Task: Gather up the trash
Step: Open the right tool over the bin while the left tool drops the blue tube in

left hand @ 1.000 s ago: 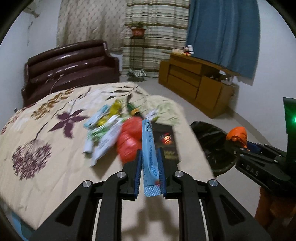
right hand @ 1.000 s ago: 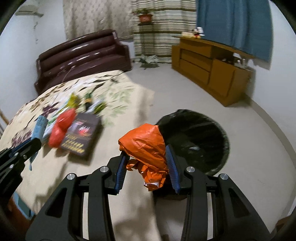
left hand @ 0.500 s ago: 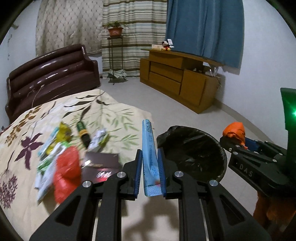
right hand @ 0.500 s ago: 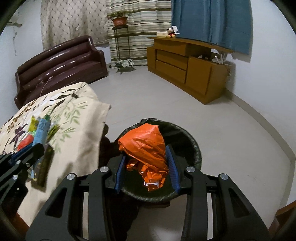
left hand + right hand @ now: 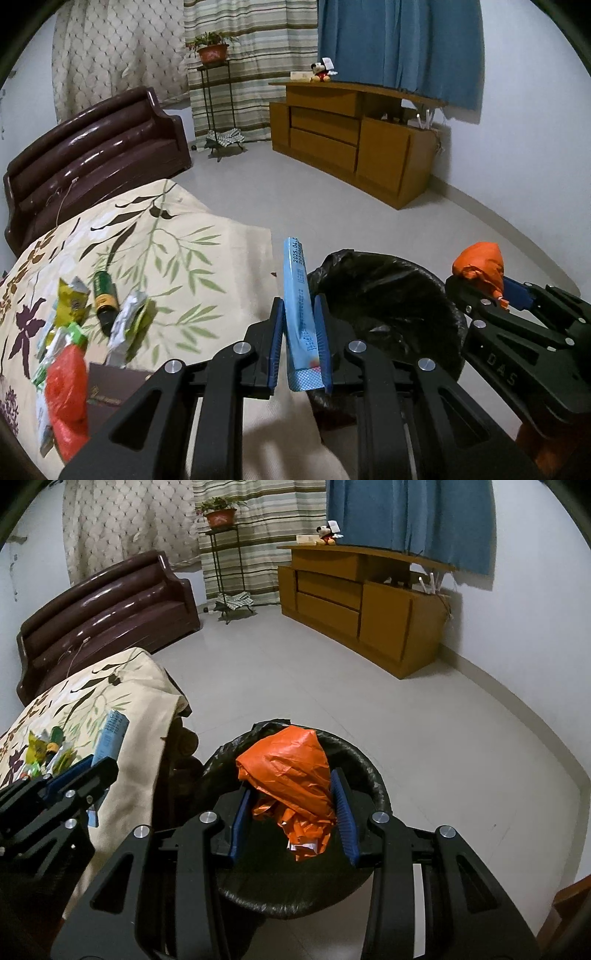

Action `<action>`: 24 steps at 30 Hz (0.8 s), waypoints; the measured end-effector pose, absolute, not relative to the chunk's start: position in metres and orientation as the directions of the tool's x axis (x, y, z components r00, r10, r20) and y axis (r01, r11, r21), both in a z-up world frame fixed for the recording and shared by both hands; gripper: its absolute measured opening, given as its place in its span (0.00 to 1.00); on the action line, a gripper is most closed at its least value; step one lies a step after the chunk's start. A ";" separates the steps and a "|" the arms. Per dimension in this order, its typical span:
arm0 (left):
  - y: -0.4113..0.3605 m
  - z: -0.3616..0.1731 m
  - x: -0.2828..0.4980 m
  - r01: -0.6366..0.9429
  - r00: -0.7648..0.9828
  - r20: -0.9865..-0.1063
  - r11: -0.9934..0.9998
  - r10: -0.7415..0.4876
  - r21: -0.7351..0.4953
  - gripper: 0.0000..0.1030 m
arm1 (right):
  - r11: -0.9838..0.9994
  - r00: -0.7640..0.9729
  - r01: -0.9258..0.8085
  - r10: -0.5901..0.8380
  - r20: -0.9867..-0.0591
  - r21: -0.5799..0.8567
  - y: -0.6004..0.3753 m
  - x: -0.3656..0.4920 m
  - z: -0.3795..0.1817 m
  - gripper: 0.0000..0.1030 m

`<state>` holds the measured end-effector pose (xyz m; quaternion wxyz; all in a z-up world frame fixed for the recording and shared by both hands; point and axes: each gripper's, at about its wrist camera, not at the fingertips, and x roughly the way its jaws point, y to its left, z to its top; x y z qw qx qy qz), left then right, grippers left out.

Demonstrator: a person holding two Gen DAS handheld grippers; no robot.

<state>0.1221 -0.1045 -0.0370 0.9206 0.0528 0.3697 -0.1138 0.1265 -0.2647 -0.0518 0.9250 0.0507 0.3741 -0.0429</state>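
Note:
My left gripper [image 5: 299, 306] is shut on a long light-blue wrapper [image 5: 301, 321] and holds it upright at the bed's edge, beside the black-lined trash bin [image 5: 388, 291]. My right gripper [image 5: 291, 786] is shut on a crumpled orange plastic bag [image 5: 291, 775] and holds it right over the bin's [image 5: 373, 775] mouth. The orange bag [image 5: 480, 260] and right gripper also show at the right of the left wrist view. The blue wrapper [image 5: 110, 738] also shows in the right wrist view. More trash lies on the bed: a red bag [image 5: 66, 391], green and yellow wrappers [image 5: 70, 302], a silver wrapper [image 5: 127, 325], a dark green tube [image 5: 103, 299].
The bed has a floral cover [image 5: 166, 258] on the left, with a dark book [image 5: 110, 384] on it. A brown sofa [image 5: 92, 147] stands behind it. A wooden cabinet [image 5: 354, 136] and a plant stand [image 5: 214, 96] are at the back wall. Grey floor [image 5: 332, 686] lies beyond the bin.
Both grippers have swung right, away from the bed toward the bin. The orange bag now hangs over the bin's mouth; the blue wrapper has come to the bin's left rim.

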 end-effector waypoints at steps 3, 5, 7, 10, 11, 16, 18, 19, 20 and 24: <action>-0.110 -0.041 0.129 0.249 0.698 -0.699 0.968 -0.158 0.030 0.18 | 0.990 0.713 0.125 -0.042 -0.700 0.068 -0.269 0.132 -0.056 0.38; -0.113 -0.042 0.132 0.251 0.696 -0.702 0.967 -0.154 0.037 0.19 | 0.989 0.712 0.129 -0.044 -0.701 0.070 -0.272 0.135 -0.058 0.38; -0.115 -0.043 0.134 0.253 0.693 -0.705 0.967 -0.151 0.042 0.27 | 0.988 0.711 0.133 -0.041 -0.702 0.077 -0.275 0.137 -0.061 0.39; -0.116 -0.043 0.134 0.243 0.704 -0.696 0.969 -0.142 0.048 0.46 | 0.987 0.707 0.137 -0.037 -0.707 0.085 -0.280 0.142 -0.064 0.47; -0.116 -0.042 0.134 0.241 0.706 -0.694 0.969 -0.142 0.047 0.46 | 0.986 0.708 0.141 -0.040 -0.705 0.086 -0.281 0.142 -0.065 0.50; -0.117 -0.042 0.136 0.233 0.703 -0.697 0.972 -0.138 0.042 0.51 | 0.983 0.709 0.157 -0.045 -0.703 0.096 -0.285 0.141 -0.066 0.51; -0.117 -0.041 0.136 0.229 0.708 -0.693 0.973 -0.137 0.042 0.54 | 0.981 0.711 0.163 -0.046 -0.702 0.101 -0.287 0.140 -0.065 0.51; -0.116 -0.040 0.136 0.228 0.709 -0.692 0.973 -0.136 0.042 0.55 | 0.981 0.712 0.166 -0.047 -0.700 0.104 -0.287 0.139 -0.065 0.52; -0.116 -0.039 0.136 0.226 0.710 -0.690 0.973 -0.136 0.041 0.55 | 0.980 0.713 0.168 -0.047 -0.699 0.105 -0.288 0.138 -0.064 0.53; -0.111 -0.035 0.133 0.219 0.713 -0.687 0.975 -0.140 0.029 0.59 | 0.979 0.714 0.174 -0.050 -0.699 0.107 -0.287 0.130 -0.064 0.56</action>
